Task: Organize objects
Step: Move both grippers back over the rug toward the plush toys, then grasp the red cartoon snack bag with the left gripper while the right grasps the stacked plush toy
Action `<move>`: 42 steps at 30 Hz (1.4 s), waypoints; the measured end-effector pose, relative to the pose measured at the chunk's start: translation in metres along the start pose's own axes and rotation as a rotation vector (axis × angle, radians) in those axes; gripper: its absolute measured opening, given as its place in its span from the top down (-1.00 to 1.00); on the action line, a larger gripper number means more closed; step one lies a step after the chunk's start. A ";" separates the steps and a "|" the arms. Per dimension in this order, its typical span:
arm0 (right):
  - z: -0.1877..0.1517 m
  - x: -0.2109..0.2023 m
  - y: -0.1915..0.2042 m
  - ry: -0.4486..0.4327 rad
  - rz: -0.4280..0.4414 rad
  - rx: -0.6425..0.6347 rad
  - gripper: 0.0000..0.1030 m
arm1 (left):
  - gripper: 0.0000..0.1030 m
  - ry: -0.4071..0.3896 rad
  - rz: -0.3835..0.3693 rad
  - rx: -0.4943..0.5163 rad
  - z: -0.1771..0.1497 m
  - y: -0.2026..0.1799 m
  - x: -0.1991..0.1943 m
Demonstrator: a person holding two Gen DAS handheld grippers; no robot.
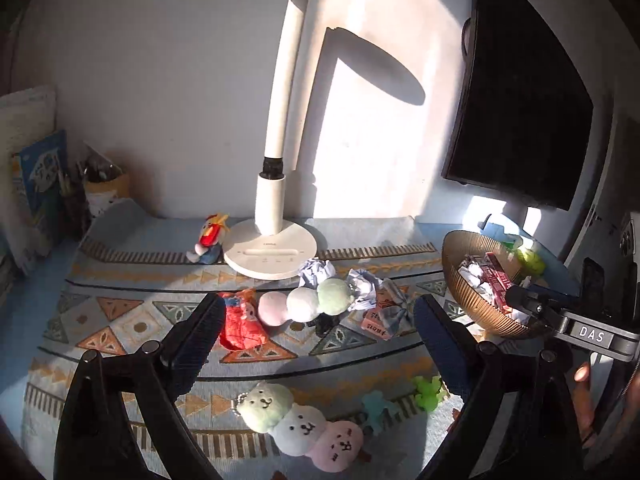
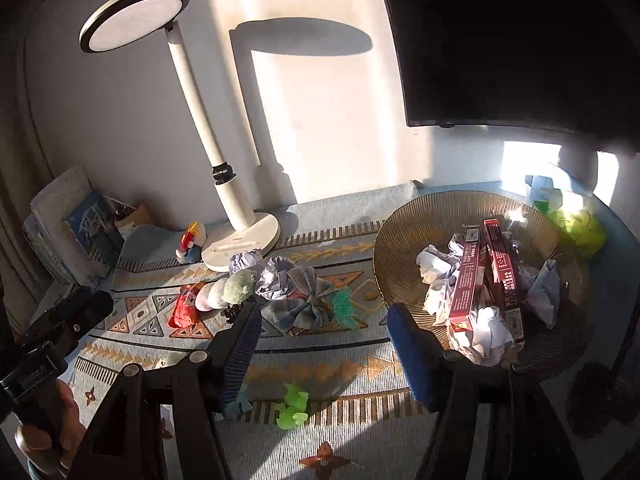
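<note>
Both tools empty: left tool (image 1: pixel 320 316) spread wide above the mat, right tool (image 2: pixel 324 328) likewise wide open beside the bowl (image 2: pixel 400 240). Three-ball plush (image 1: pixel 308 302) lies mid-desk just past the left tool, near the lamp (image 1: pixel 269 254). Judged light, soft, compressible; pinch one end ball across its width.

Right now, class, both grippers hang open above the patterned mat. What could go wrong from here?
1. The bowl already holds red boxes and crumpled paper; more items dropped in may spill out.
2. The crumpled paper balls, checked bow and back plush crowd together, so the open left gripper may pinch two things.
3. The desk lamp stands just behind them and could be knocked.
</note>
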State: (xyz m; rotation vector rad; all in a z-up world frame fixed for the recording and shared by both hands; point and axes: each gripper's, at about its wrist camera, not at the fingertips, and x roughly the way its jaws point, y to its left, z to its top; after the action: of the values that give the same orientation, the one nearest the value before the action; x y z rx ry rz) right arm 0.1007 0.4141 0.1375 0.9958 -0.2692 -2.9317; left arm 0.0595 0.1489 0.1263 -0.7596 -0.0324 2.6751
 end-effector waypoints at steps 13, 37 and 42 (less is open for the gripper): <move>-0.062 0.060 0.017 0.034 0.016 -0.083 -0.31 | -0.84 0.087 0.239 -0.349 -0.073 0.129 0.032; -0.059 0.063 0.010 0.033 -0.027 -0.044 -0.76 | -0.86 0.206 0.213 -0.225 -0.074 0.106 0.049; -0.058 0.059 0.019 0.043 0.020 -0.088 -0.76 | -0.86 0.259 0.072 -0.233 -0.066 0.101 0.051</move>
State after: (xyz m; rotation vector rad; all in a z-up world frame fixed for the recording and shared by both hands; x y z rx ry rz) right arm 0.0885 0.3810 0.0595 1.0367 -0.1459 -2.8721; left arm 0.0198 0.0673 0.0322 -1.1957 -0.2594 2.6461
